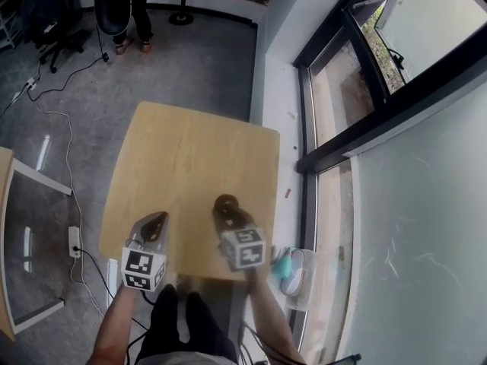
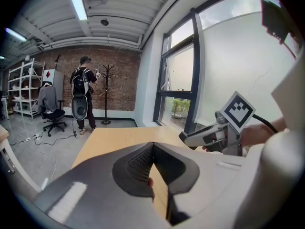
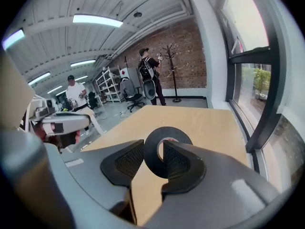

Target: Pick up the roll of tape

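Note:
The roll of tape (image 3: pixel 169 132) is a black ring with a pale core. It stands on edge between the fingers of my right gripper (image 3: pixel 153 150), which is shut on one side of the ring, above the wooden table (image 3: pixel 209 123). In the head view the tape (image 1: pixel 226 203) shows as a dark ring at the tip of the right gripper (image 1: pixel 228 213), over the table's near right part (image 1: pixel 190 154). My left gripper (image 1: pixel 156 224) hovers over the near left edge. Its fingertips (image 2: pixel 151 146) meet with nothing between them. The right gripper (image 2: pixel 202 136) also shows in the left gripper view.
A tall window frame (image 1: pixel 335 128) runs along the table's right side. A teal object (image 1: pixel 284 265) lies on the floor near it. Another table (image 1: pixel 7 226) stands at the left, with cables (image 1: pixel 57 128) on the floor. A person (image 2: pixel 82 97) and an office chair (image 2: pixel 51 113) stand at the back.

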Available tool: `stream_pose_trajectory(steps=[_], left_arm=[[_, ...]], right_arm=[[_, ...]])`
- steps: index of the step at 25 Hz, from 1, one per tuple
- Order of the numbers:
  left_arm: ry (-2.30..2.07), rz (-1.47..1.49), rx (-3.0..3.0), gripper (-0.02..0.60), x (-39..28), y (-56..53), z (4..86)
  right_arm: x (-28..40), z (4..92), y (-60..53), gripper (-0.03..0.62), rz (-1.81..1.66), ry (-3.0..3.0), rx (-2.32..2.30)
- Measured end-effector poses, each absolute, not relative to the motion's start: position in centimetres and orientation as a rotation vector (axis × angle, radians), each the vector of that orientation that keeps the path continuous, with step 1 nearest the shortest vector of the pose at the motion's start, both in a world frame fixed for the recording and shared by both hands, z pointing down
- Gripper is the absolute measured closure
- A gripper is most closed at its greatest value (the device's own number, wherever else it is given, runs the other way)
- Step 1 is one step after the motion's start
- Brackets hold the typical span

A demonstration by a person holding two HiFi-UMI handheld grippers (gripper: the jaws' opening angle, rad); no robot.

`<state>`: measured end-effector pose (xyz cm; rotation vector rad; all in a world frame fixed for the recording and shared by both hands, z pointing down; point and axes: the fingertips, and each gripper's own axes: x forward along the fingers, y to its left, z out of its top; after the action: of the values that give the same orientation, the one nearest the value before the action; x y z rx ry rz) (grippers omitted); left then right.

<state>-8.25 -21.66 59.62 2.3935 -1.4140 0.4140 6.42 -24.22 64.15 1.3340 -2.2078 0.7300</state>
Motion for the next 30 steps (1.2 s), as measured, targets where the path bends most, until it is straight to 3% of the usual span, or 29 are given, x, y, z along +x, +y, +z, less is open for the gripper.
stream_pose_trajectory(steps=[18,30], left_arm=[[-1.469,0.273,2.536,0.583,-8.4,-21.6,48.2],[-1.499,0.227,2.61,0.583,-9.1,-20.5,43.0]], right_arm=[[7.6,48.4,-21.6,0.453,0.552,-2.471,1.559],[9.1,42.9,-18.5,0.453,0.436,-2.54,1.632]])
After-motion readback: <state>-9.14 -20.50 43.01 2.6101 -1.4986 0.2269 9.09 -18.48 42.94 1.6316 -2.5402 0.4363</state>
